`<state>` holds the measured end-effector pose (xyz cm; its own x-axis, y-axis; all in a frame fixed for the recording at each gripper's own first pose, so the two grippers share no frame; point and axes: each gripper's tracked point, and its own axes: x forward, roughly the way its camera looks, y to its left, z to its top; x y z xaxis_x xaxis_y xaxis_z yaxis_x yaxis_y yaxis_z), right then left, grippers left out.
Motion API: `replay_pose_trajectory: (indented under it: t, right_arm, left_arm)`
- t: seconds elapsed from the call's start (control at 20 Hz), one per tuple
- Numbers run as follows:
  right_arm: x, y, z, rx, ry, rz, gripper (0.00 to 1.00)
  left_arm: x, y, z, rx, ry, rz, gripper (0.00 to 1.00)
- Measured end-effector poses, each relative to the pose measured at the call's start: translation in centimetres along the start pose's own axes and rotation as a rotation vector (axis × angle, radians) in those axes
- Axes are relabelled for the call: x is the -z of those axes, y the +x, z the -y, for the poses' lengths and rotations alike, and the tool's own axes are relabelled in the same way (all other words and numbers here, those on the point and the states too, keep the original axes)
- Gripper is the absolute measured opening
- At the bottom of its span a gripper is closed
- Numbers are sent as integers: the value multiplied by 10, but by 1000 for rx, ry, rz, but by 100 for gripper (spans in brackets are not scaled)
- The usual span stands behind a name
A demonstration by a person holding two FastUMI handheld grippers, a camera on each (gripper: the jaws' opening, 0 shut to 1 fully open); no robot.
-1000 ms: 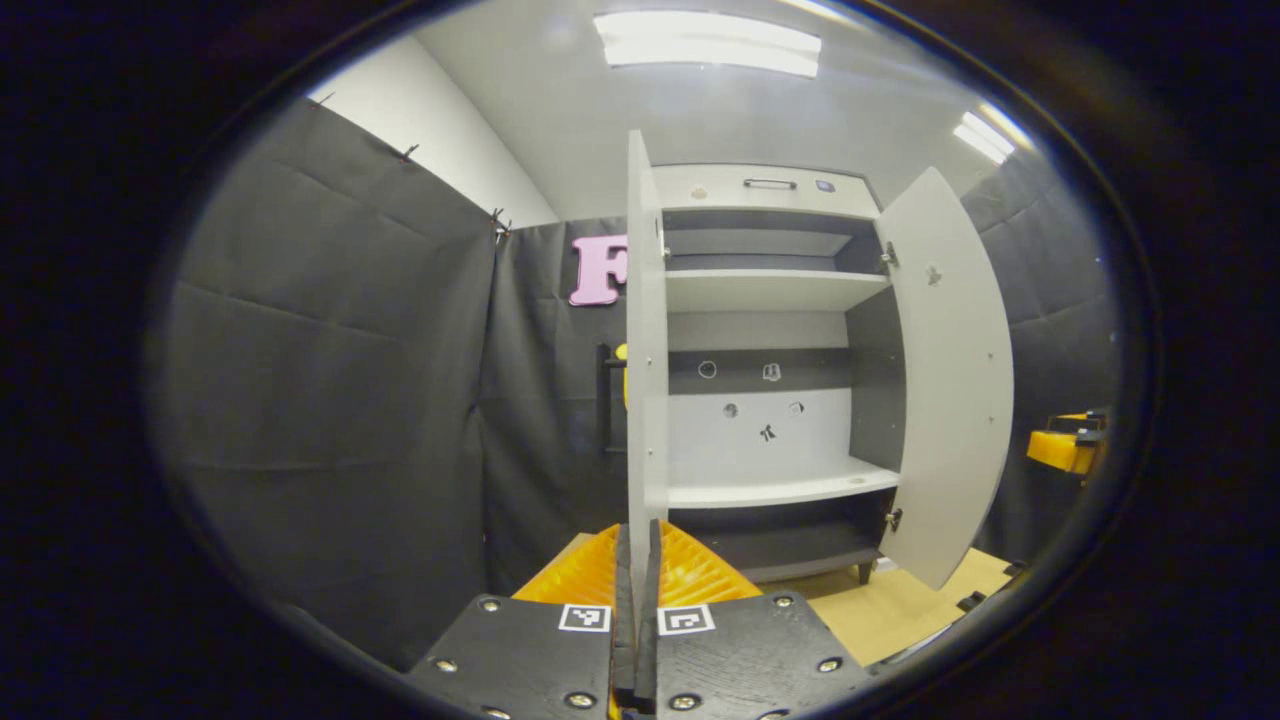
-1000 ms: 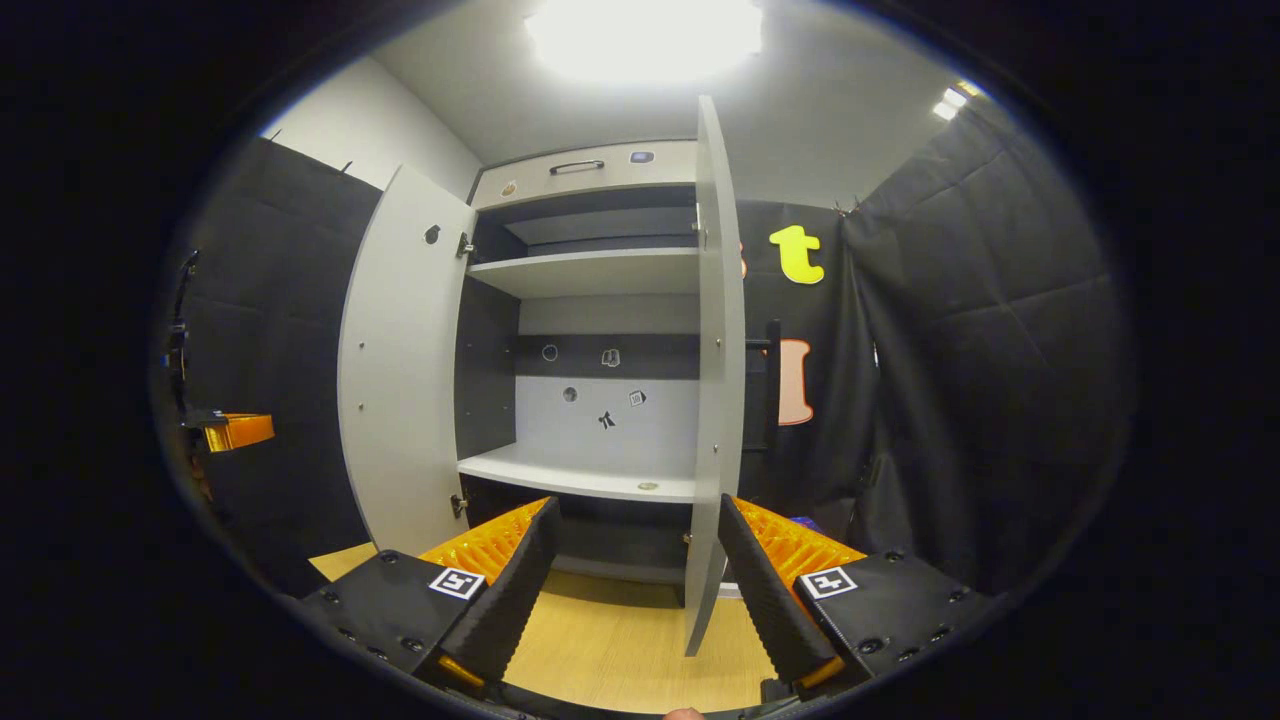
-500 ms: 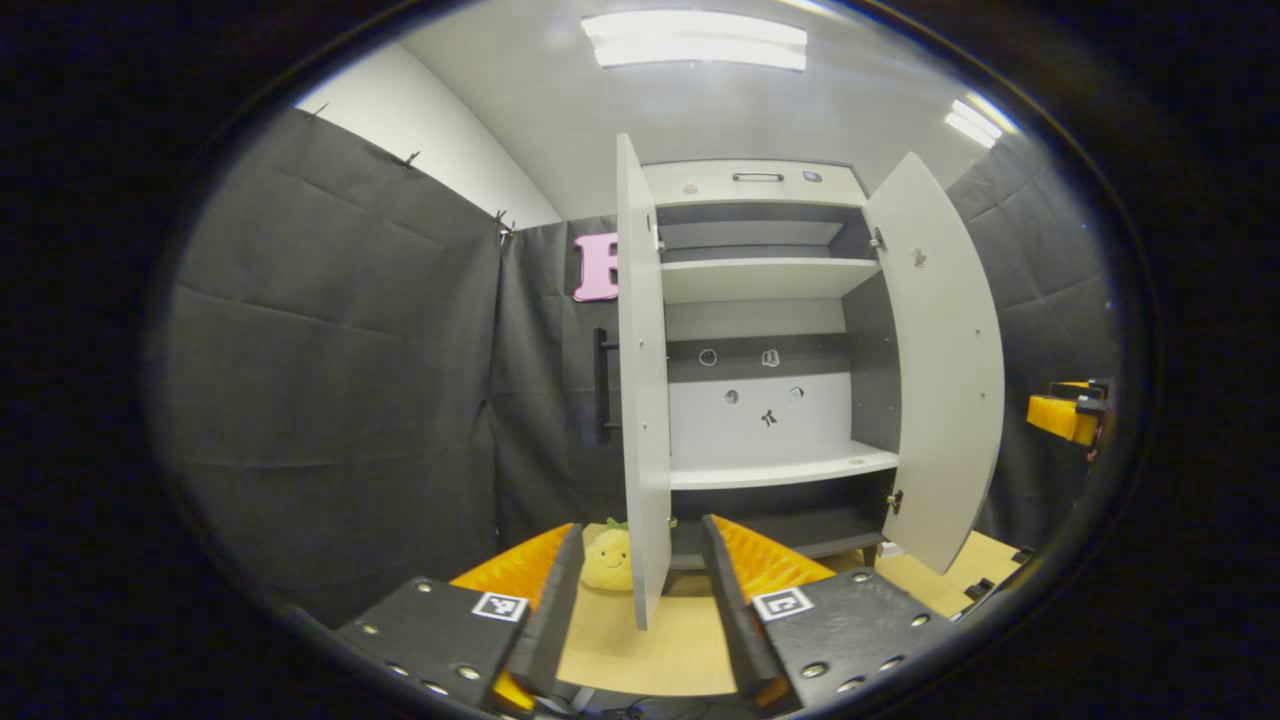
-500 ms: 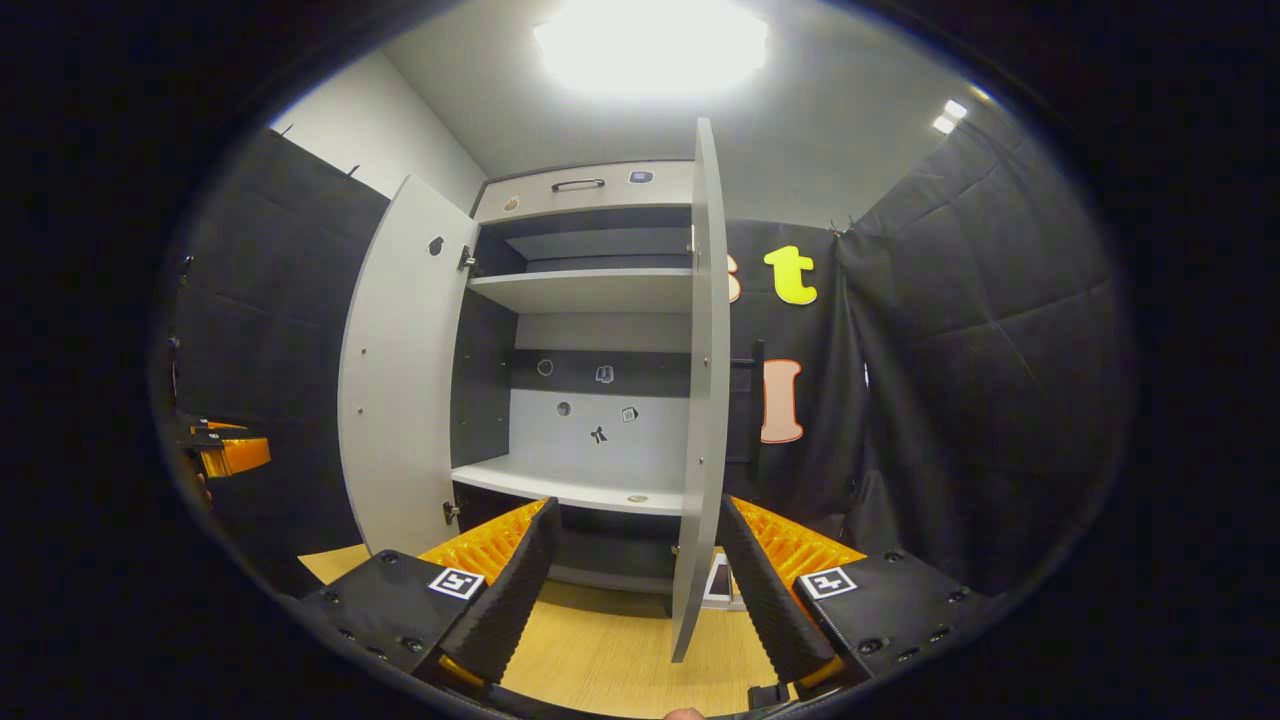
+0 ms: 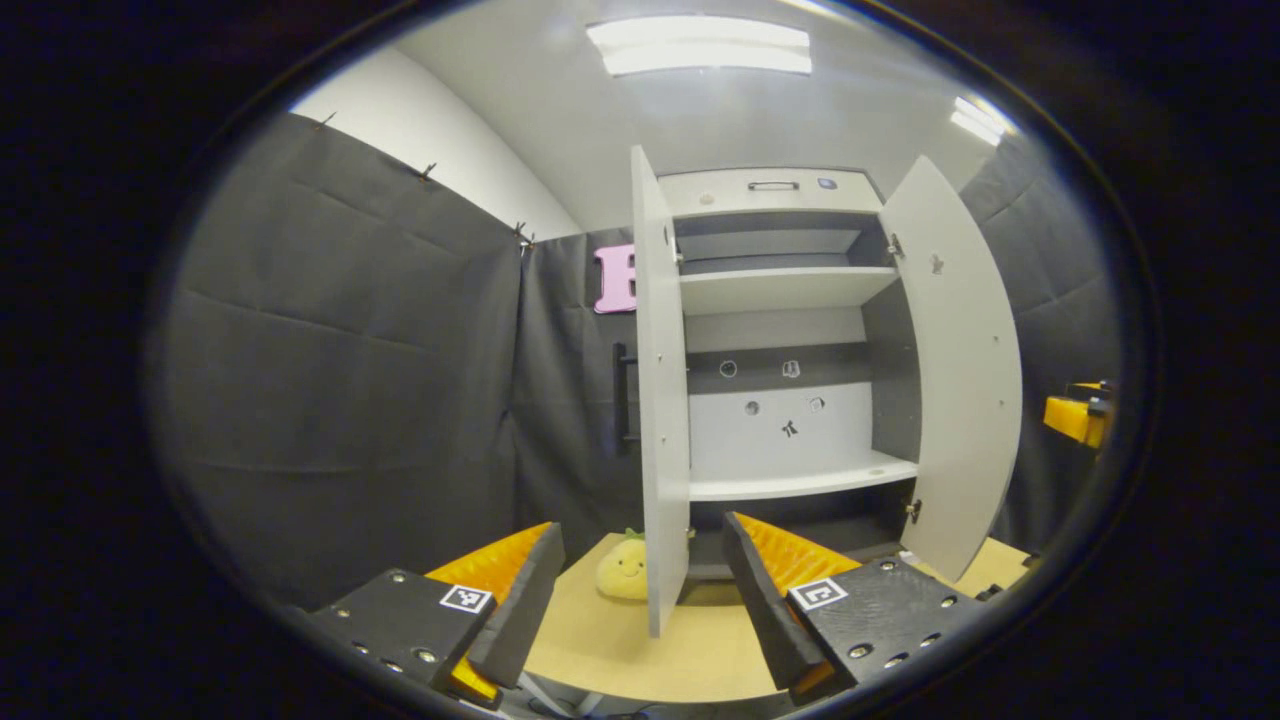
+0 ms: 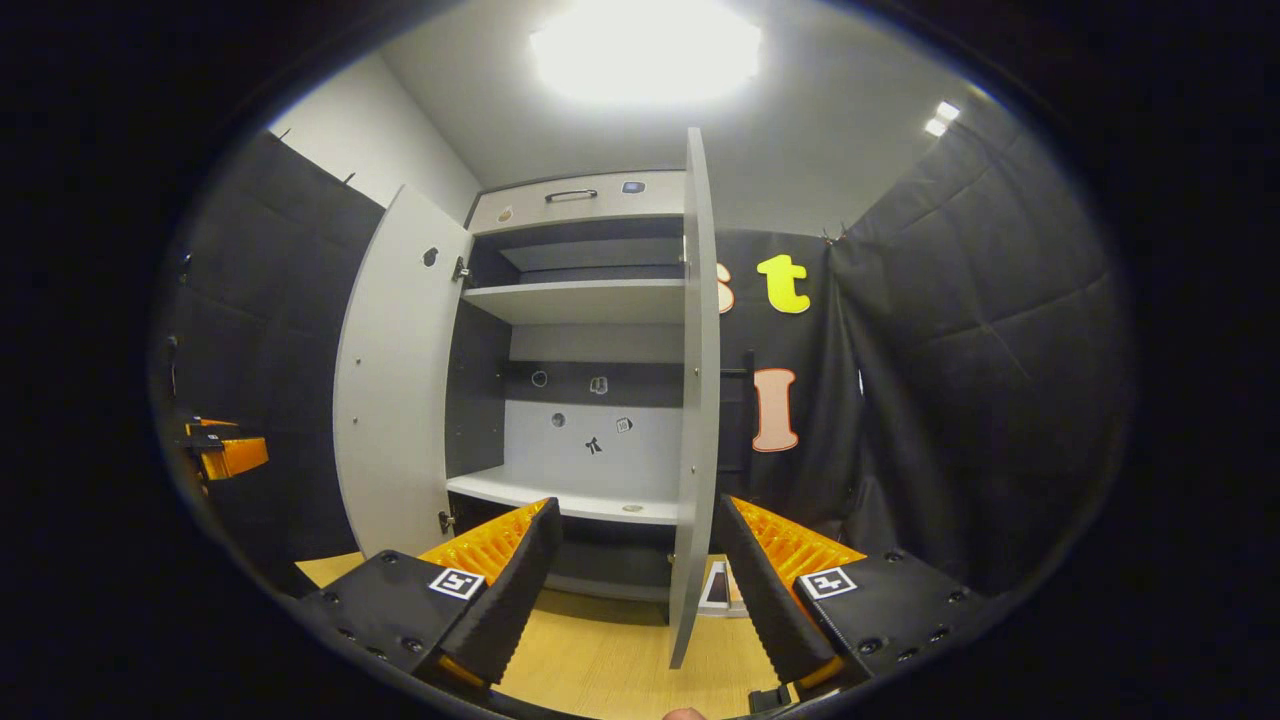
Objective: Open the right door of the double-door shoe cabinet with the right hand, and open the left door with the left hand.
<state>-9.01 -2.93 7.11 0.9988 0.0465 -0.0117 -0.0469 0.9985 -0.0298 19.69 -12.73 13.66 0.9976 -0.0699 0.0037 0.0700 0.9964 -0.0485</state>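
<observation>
Since a second ago the left gripper [image 5: 635,610] has let go of the left door [image 5: 662,400]: its fingers were pinched together on the door's edge and now stand wide apart, with the edge running up the centre of the left gripper view between them, touching neither. A yellow plush toy [image 5: 624,570] has also come into sight on the floor, low in that frame just left of the door.

In the right gripper view the right gripper [image 6: 640,600] is likewise spread wide at the bottom of the frame, and the right door [image 6: 697,400] rises edge-on between its fingers, apparently free of both. The left door [image 6: 395,380] fills the middle left, swung well out, and the other gripper [image 6: 225,452] shows at the far left edge. The shoe cabinet [image 5: 790,330] sits upper centre in the left gripper view with its shelves bare to the eye; the right door [image 5: 955,370] curves down the right side there.

Both doors look fully open, so the step in hand is most likely a clean retreat. I would draw each gripper straight back along the door's edge, fingers kept wide so no pad catches the panel and swings it shut. Avoid sideways drift, and keep clear of the toy on the floor.
</observation>
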Motion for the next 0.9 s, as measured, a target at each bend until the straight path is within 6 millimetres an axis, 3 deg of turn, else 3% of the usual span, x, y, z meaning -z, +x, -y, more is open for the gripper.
replay_pose_trajectory:
  t: [0.4, 0.9]
  right_arm:
    - [-3, 2, -4, 4, 1, 22, 98]
    - [-4, 6, -2, 13, 3, 27, 98]
  left_arm:
    - [-5, -3, -4, -15, -4, 21, 92]
    - [-9, 4, 7, 15, 22, 38, 92]
